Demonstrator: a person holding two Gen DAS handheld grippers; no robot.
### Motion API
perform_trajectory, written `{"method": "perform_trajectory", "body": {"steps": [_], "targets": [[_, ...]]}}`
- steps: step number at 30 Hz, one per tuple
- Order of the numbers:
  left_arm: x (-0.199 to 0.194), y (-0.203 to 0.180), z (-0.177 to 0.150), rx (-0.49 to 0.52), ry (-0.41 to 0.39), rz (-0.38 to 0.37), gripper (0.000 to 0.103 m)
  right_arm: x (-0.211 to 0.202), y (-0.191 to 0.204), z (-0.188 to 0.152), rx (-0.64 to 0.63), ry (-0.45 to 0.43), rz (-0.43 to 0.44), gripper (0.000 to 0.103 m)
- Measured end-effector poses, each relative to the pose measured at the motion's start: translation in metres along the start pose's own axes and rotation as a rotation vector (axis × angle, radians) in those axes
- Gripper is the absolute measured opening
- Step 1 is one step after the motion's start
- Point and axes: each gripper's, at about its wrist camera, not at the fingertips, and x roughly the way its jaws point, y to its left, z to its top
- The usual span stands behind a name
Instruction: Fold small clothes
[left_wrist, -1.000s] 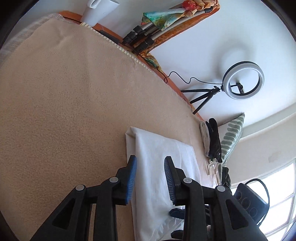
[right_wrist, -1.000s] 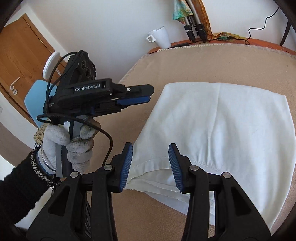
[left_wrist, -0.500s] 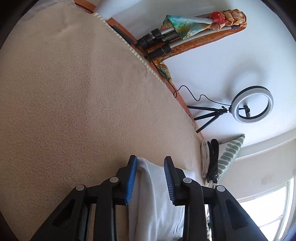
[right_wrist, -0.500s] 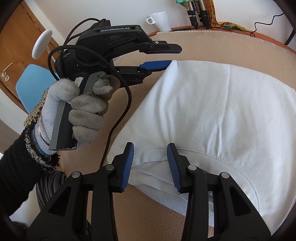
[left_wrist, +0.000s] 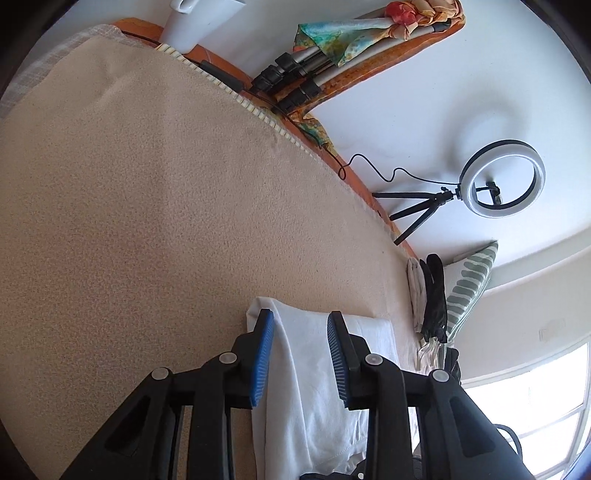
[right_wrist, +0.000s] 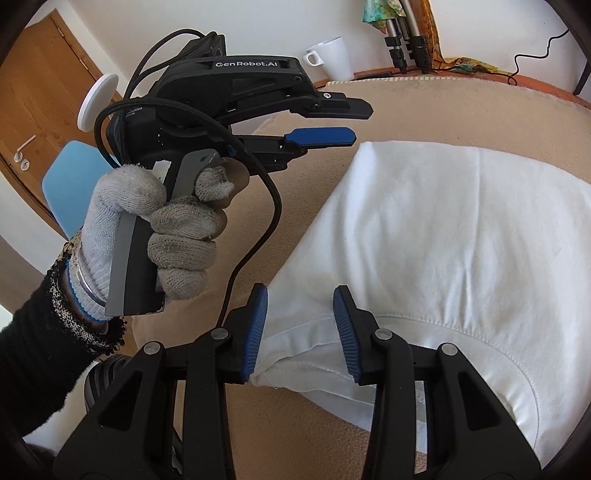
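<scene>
A white garment (right_wrist: 443, 240) lies flat on the beige blanket (right_wrist: 461, 110), its curved hem nearest me. My right gripper (right_wrist: 301, 295) stands open over the near left end of that hem, with cloth lying loose between its blue pads. A gloved hand holds my left gripper (right_wrist: 360, 123) just left of the garment's far left corner, jaws apart and nothing between them. In the left wrist view the left gripper (left_wrist: 301, 317) hovers over the garment (left_wrist: 306, 369), and the corner shows just past the tips.
A white mug (right_wrist: 332, 55) and bundled tripod legs (left_wrist: 291, 77) stand at the blanket's far edge. A ring light on a tripod (left_wrist: 502, 177), stacked clothes (left_wrist: 428, 295) and a striped cushion (left_wrist: 469, 284) sit beyond the garment. A blue chair (right_wrist: 70, 184) stands left.
The left gripper has travelled along the garment's left side to its far corner, still open. The right gripper has stayed open at the near hem.
</scene>
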Motion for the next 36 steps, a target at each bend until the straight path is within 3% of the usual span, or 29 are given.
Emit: {"method": "perform_trajectory", "body": {"steps": [3,7,9,14,16,18,21,27,31,34,36], "targets": [[0.0,0.01,-0.006,-0.04,0.035,-0.041,0.031,0.008,0.001,-0.003,-0.057,0.037,-0.04,0.04],[0.01,0.018,-0.007,-0.073,0.056,-0.047,0.034,0.009,-0.012,0.001,-0.01,0.046,-0.02,0.032],[0.015,0.021,-0.005,-0.106,0.055,-0.093,0.034,0.011,-0.015,0.002,-0.012,0.044,-0.021,0.027],[0.026,0.031,0.001,-0.199,0.025,-0.183,0.035,0.009,-0.011,-0.002,-0.038,0.045,-0.036,0.027],[0.02,0.033,0.002,-0.209,-0.028,-0.136,0.027,0.007,-0.011,-0.005,-0.033,0.043,-0.032,0.027],[0.008,0.031,0.003,-0.177,-0.11,-0.067,0.027,0.005,-0.011,-0.008,-0.027,0.039,-0.029,0.027],[-0.01,0.035,0.008,-0.187,-0.18,-0.038,0.027,0.005,-0.01,-0.009,-0.033,0.037,-0.033,0.027],[-0.017,0.013,-0.003,-0.086,-0.114,-0.012,0.029,-0.003,-0.013,-0.008,-0.008,0.043,-0.01,0.027],[-0.023,-0.007,-0.025,0.011,-0.093,0.046,0.032,-0.047,-0.024,-0.018,-0.005,-0.023,0.016,0.027],[-0.022,-0.023,-0.049,0.123,-0.064,0.158,0.031,-0.089,-0.045,-0.025,0.046,-0.096,-0.024,0.027],[-0.016,-0.031,-0.065,0.201,-0.045,0.305,0.029,-0.112,-0.063,-0.03,0.085,-0.133,-0.081,0.027]]}}
